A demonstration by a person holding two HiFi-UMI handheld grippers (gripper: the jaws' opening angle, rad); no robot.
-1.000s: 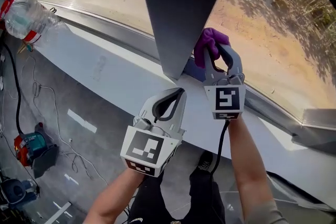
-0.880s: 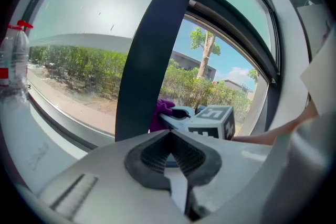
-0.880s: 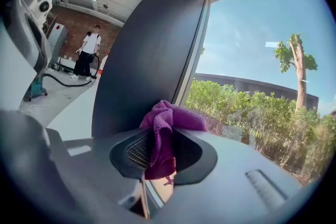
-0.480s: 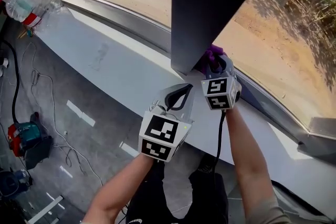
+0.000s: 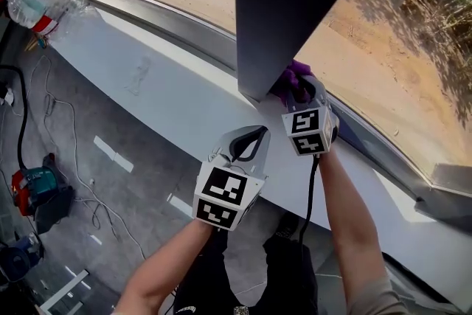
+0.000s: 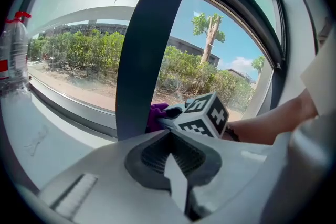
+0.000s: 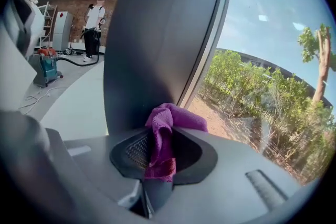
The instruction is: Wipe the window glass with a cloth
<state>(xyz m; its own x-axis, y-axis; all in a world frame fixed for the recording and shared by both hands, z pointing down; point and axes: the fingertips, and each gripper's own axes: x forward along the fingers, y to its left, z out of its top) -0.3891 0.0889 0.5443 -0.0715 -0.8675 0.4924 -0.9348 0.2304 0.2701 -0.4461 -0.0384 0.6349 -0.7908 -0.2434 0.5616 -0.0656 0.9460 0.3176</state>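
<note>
Your right gripper [image 5: 301, 88] with the cloth [image 5: 293, 75] sits right against the post [image 5: 295, 4], which blocks any pass to its left. Right of the post, the glass [image 5: 398, 48] runs open. Left of it, the sill [image 5: 162, 96] gives free room up to the bottle [image 5: 37, 4] at the far end. Your left gripper [image 5: 249, 138] crowds the right one from below.

Right gripper [image 7: 157, 165] jaws clamp purple cloth [image 7: 164, 136]; dark window post [image 7: 163, 34] behind
</note>
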